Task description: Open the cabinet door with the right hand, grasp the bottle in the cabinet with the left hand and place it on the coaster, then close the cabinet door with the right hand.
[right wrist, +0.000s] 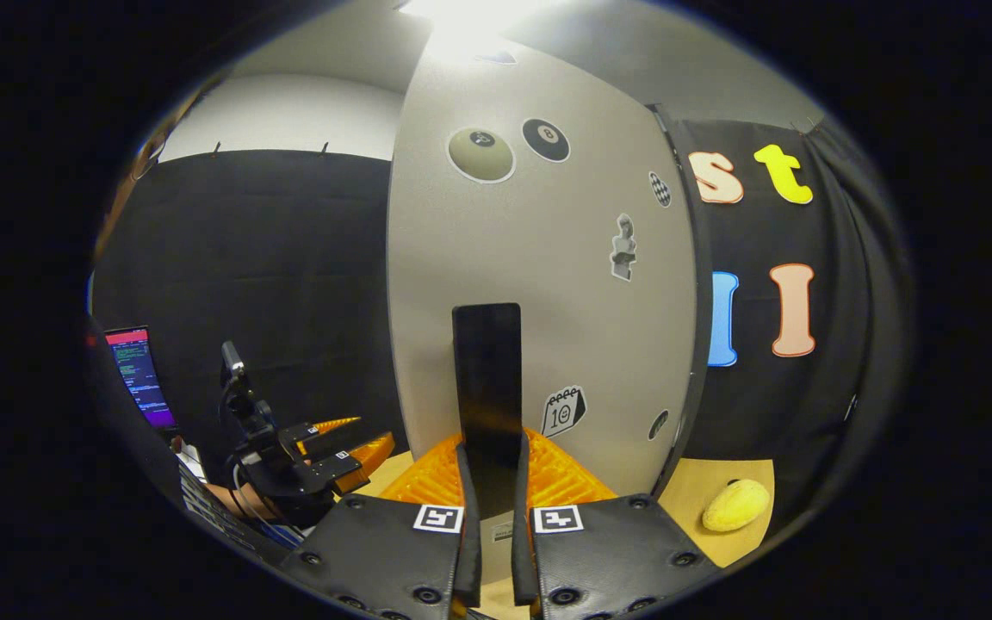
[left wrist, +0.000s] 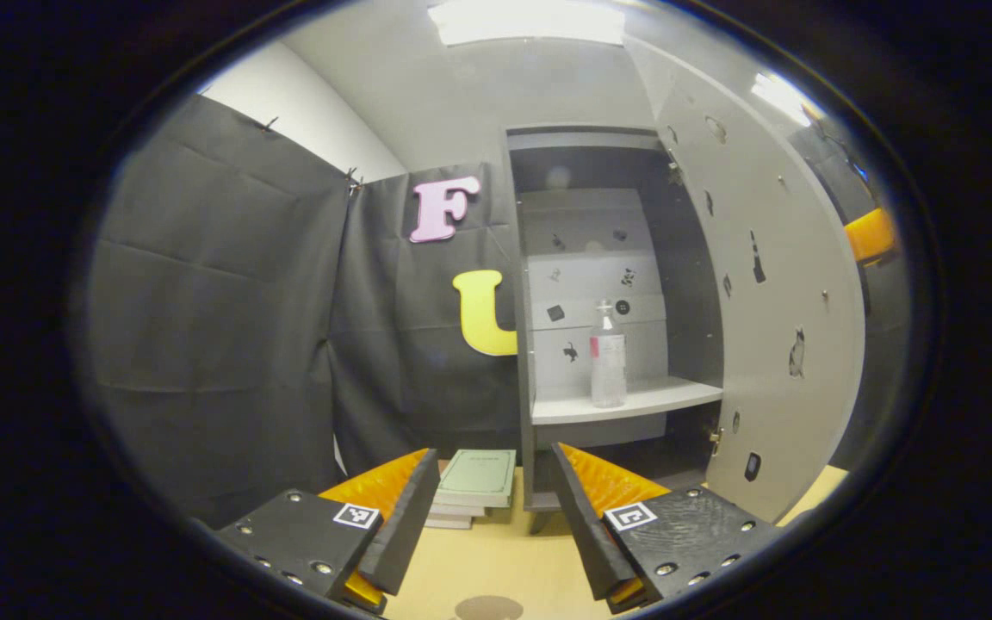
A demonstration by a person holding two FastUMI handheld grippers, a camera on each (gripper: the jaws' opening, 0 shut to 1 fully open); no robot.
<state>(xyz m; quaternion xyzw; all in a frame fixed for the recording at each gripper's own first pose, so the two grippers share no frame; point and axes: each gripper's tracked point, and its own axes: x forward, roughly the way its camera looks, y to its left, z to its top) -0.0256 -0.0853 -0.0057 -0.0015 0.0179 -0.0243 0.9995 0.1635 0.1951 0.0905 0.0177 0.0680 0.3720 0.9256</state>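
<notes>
A: Where was the bottle (left wrist: 608, 355)?
B: One bottle stood upright on the cabinet (left wrist: 539, 284) shelf, at about one o'clock from the left gripper (left wrist: 493, 517), well apart; its fingers were spread wide with nothing between them.
A: And the right gripper (right wrist: 493, 517)?
B: Clamped on the door's (right wrist: 539, 284) dark handle (right wrist: 486, 379); the door stood open.
A: Anything else?
B: A stack of books (left wrist: 472, 486) at twelve o'clock, one coaster (left wrist: 487, 608) at six, one yellow fruit (right wrist: 735, 505) on the table (left wrist: 505, 560).
</notes>
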